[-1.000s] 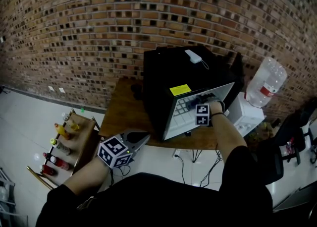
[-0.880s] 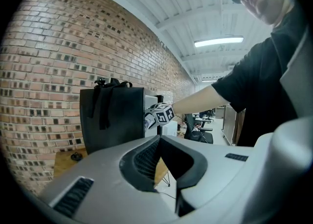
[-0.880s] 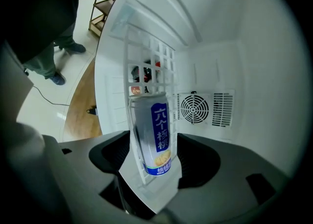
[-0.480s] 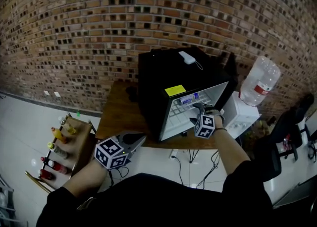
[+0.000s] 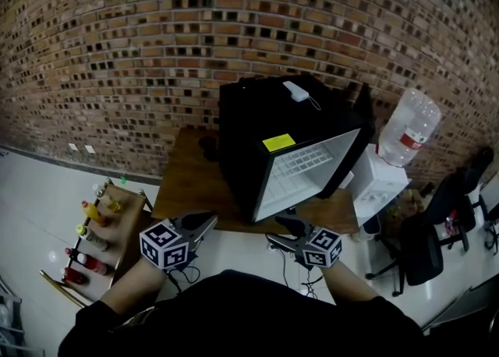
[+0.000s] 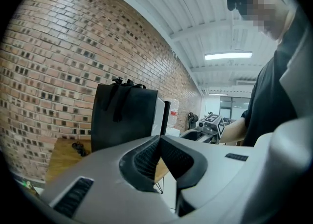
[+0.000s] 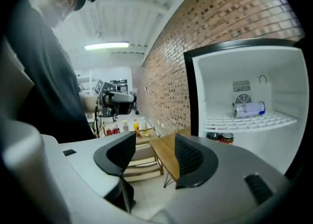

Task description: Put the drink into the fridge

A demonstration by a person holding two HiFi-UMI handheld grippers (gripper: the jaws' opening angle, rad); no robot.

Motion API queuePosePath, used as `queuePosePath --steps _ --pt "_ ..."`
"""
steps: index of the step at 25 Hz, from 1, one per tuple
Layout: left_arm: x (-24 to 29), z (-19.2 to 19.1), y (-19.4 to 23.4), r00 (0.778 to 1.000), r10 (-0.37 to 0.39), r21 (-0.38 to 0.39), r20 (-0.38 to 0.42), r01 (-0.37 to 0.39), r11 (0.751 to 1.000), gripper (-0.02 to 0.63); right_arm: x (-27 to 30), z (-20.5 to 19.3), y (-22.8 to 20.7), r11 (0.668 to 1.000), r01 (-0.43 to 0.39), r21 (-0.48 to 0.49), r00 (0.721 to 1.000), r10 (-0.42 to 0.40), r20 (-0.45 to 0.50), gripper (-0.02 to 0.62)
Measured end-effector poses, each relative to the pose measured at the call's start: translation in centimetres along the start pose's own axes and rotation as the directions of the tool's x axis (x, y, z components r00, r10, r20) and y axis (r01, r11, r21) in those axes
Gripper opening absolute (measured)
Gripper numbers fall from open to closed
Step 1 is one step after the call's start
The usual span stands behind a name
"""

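Note:
The black mini fridge (image 5: 257,125) stands on a wooden table (image 5: 187,184) with its white-lined door (image 5: 308,172) swung open. In the right gripper view a pale drink can (image 7: 249,109) lies on its side on the fridge's wire shelf (image 7: 254,120), with two cans (image 7: 220,137) below it. My right gripper (image 5: 279,240) hangs low in front of the table. Its jaws (image 7: 154,150) are closing with nothing between them. My left gripper (image 5: 207,223) is held near the table's front left corner, its jaws (image 6: 159,142) shut and empty.
A wooden rack (image 5: 129,227) with several bottles (image 5: 95,210) stands on the floor at the left. A white dispenser (image 5: 378,184) carrying a big water bottle (image 5: 413,137) is right of the fridge. An office chair (image 5: 429,246) is at the far right. The brick wall (image 5: 156,36) is behind.
My right gripper has drawn back from the inside of the open fridge and dropped low in front of the table. The left gripper shifted slightly left.

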State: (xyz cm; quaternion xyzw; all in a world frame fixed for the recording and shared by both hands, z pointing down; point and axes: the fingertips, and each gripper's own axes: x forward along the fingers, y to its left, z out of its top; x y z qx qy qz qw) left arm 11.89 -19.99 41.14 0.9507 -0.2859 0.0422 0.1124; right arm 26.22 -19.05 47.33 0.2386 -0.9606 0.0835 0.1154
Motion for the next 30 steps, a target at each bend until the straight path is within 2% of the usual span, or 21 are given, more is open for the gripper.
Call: queuePosePath --steps 3,6,8,9,13,17,30 --pt "-0.8 -0.1 0.5 1.0 0.012 -0.024 0.028 -0.011 1.0 0.002 0.1 0.5 2.0 0.994 -0.056 0.093 0.993 0.046 0.107 0.234" --pt "-1.6 -0.4 0.8 0.999 0.021 -0.045 0.048 -0.019 0.999 0.002 -0.3 1.1 3.6 0.984 -0.118 0.135 0.976 0.09 0.199 0.212" --pt "-1.9 -0.5 0.8 0.998 0.025 -0.051 0.05 -0.022 0.998 0.002 -0.7 2.1 4.0 0.98 -0.134 0.145 0.964 0.094 0.25 0.121" --pt "-2.0 -0.5 0.8 0.998 0.025 -0.052 0.05 -0.022 0.998 0.002 -0.8 2.4 4.2 0.98 -0.138 0.147 0.96 0.095 0.265 0.011" --pt "-2.1 -0.9 0.7 0.999 0.026 -0.051 0.048 -0.023 0.998 0.002 -0.3 2.7 4.9 0.982 -0.144 0.12 0.957 0.107 0.271 0.011" --pt "-2.1 -1.0 0.4 0.999 0.024 -0.05 0.048 -0.021 0.999 0.002 0.1 1.9 5.5 0.991 -0.126 0.05 0.973 0.113 0.201 0.011" --pt "-2.4 -1.2 0.1 0.999 0.017 -0.047 0.041 -0.015 0.999 0.002 -0.1 1.4 5.5 0.993 -0.112 0.035 0.982 0.105 0.159 0.011"
